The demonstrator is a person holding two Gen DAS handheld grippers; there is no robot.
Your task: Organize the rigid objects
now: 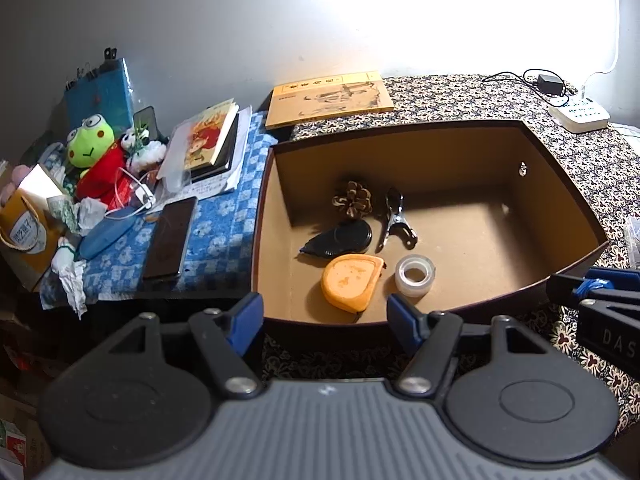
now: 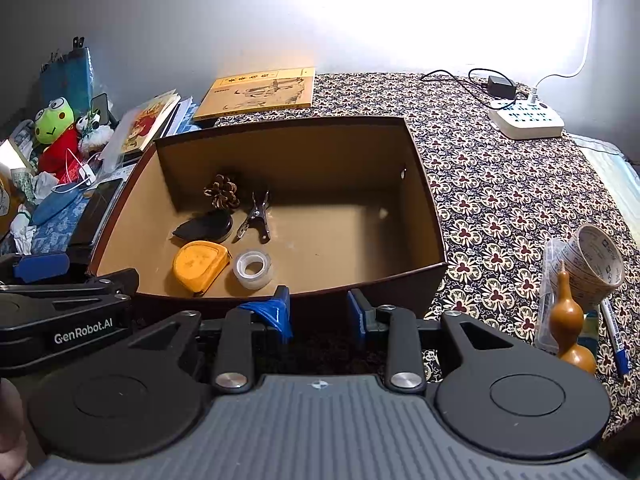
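A brown cardboard box (image 1: pixel 560 184) (image 2: pixel 424 200) sits on the patterned cloth. Inside lie a pine cone (image 1: pixel 352 199) (image 2: pixel 222 191), a metal clip (image 1: pixel 394 222) (image 2: pixel 256 218), a black round object (image 1: pixel 340 238) (image 2: pixel 205 226), an orange tape measure (image 1: pixel 351 282) (image 2: pixel 199 265) and a clear tape roll (image 1: pixel 415 274) (image 2: pixel 253 269). My left gripper (image 1: pixel 325 322) hangs open and empty at the box's near wall. My right gripper (image 2: pixel 319 314) is open and empty just before the near wall. A small brown gourd (image 2: pixel 568 326) stands at the right.
On the right lie a paper cup (image 2: pixel 596 260), a clear bag and a blue marker (image 2: pixel 616 340). A power strip (image 2: pixel 526 120) and charger sit at the back. A yellow book (image 2: pixel 260 92), a phone (image 1: pixel 170 238), a frog plush (image 1: pixel 94 152) and clutter fill the left.
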